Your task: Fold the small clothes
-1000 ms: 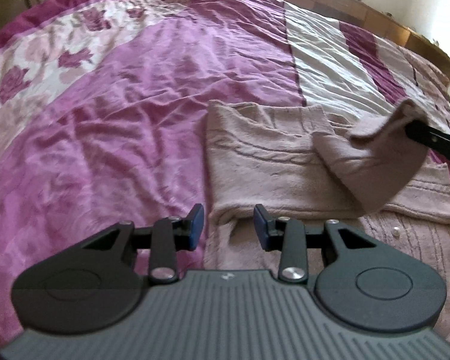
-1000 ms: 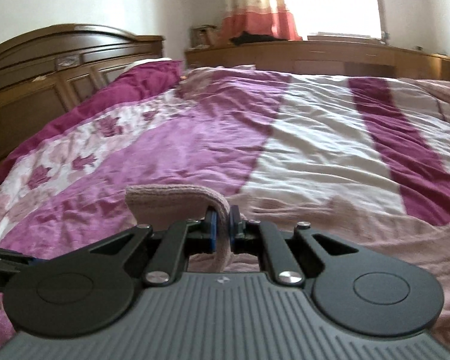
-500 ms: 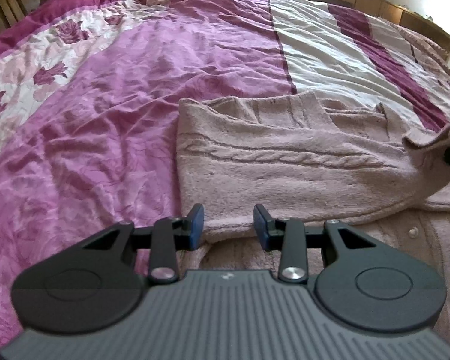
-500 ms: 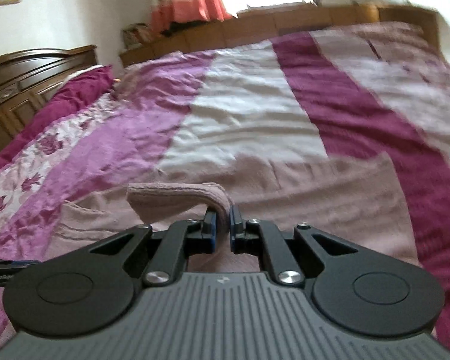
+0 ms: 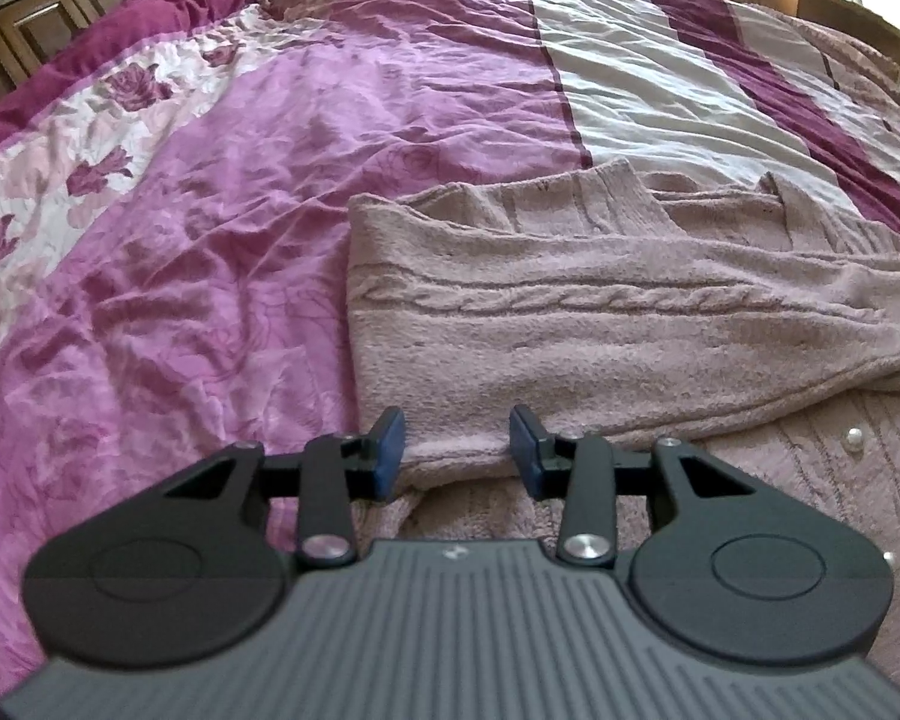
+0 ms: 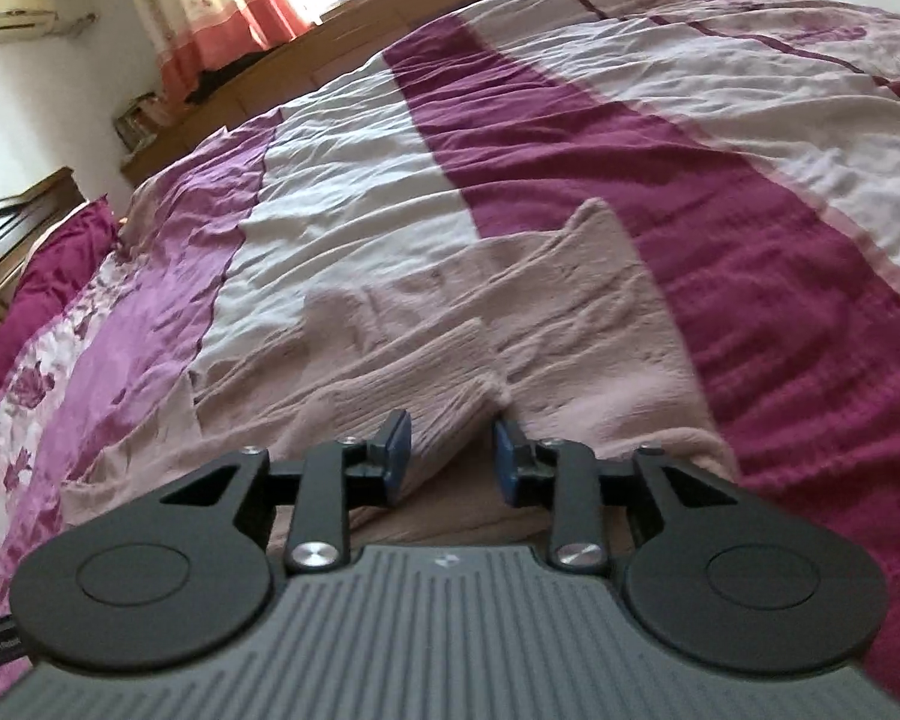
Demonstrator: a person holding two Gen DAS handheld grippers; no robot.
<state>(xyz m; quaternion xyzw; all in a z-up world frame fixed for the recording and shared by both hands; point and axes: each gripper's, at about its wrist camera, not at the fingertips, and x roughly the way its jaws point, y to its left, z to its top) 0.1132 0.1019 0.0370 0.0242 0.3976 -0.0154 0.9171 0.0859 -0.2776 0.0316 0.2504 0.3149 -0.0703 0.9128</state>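
Observation:
A dusty-pink knitted cardigan (image 5: 570, 324) lies on the bed, its cable-knit sleeve (image 5: 660, 300) folded flat across the body. Small pearl buttons (image 5: 852, 438) show at the right. My left gripper (image 5: 456, 450) is open, low over the near left edge of the fold, holding nothing. In the right wrist view the same cardigan (image 6: 510, 330) lies flat. My right gripper (image 6: 450, 456) is open just above the sleeve end (image 6: 426, 378), empty.
The bed is covered by a wrinkled quilt (image 5: 240, 210) with magenta, white and floral stripes. A wooden headboard (image 5: 24, 24) stands at the far left. A wooden ledge (image 6: 270, 78) and a curtained window (image 6: 222, 6) lie beyond the bed.
My right gripper carried the sleeve end across the cardigan, laid it down and opened. The sleeve now lies flat. My left gripper stayed open and shifted slightly closer to the garment.

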